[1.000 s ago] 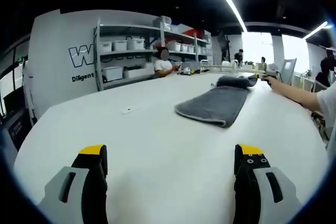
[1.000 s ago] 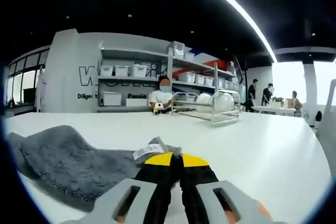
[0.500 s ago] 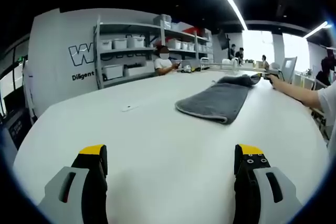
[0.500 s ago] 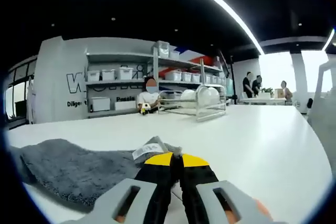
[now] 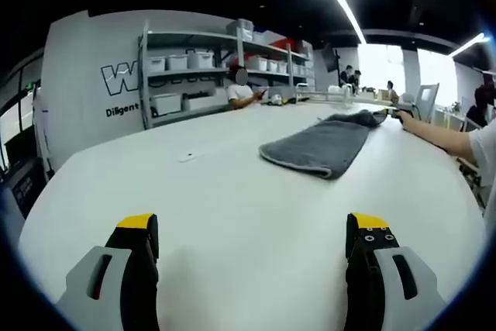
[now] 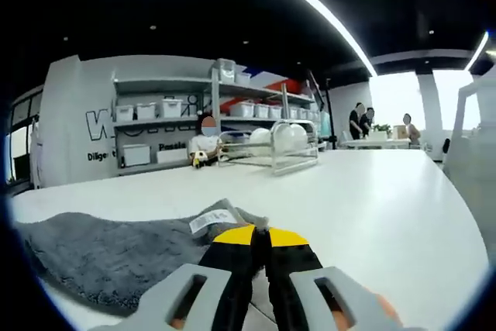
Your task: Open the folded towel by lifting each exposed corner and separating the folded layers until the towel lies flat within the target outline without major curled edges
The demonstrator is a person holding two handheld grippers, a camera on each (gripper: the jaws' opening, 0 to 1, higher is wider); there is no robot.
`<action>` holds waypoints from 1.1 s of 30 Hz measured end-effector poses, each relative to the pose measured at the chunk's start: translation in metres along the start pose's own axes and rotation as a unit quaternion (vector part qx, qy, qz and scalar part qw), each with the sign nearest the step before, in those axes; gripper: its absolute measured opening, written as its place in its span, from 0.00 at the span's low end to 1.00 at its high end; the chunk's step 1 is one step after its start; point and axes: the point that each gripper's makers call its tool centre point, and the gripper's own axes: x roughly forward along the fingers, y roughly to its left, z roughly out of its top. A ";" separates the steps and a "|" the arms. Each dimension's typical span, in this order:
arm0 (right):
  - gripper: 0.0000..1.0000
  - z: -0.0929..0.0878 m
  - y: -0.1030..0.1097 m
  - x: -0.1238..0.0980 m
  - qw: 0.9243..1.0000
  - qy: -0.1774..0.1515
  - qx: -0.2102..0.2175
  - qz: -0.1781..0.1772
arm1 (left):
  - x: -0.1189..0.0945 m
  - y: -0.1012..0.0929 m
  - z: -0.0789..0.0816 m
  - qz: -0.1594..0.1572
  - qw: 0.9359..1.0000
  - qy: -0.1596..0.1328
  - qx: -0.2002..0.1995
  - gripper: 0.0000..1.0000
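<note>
White and wide, the long tabletop [image 5: 232, 191] runs back to grey metal shelving [image 5: 194, 75] stacked with white storage bins, where a seated person [image 5: 242, 92] works at the far edge.

From the left gripper view, the left gripper [image 5: 252, 232] hangs low over the table with its yellow-tipped jaws spread wide apart and nothing between them. Ahead of those jaws, slightly toward the right-hand one and well apart from both, lies the folded grey terry towel [image 5: 325, 146], its near folded edge rounded and its far end rumpled up. Bare table stretches between the jaws and that near edge, and more on the towel's left side. Past the towel's far end the right gripper [image 5: 397, 114] shows small, with a person's forearm [image 5: 442, 139] reaching in behind it.

In the right gripper view, the right gripper [image 6: 257, 239] has its jaws pressed together on the towel's corner, the white care label [image 6: 206, 222] just beyond the tips. Towel spreads to the left of the fingers; to their right the table is open as far as a wire dish rack [image 6: 271, 153] with white plates.
</note>
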 end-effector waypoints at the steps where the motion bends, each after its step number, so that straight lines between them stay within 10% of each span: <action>1: 0.00 -0.001 -0.002 0.001 1.000 0.002 -0.005 -0.003 | 0.000 0.000 0.000 0.000 1.000 0.001 -0.001 0.99; 33: 0.00 -0.003 -0.038 0.035 0.996 0.016 -0.090 0.000 | 0.002 0.000 -0.002 -0.006 1.000 -0.006 -0.024 0.99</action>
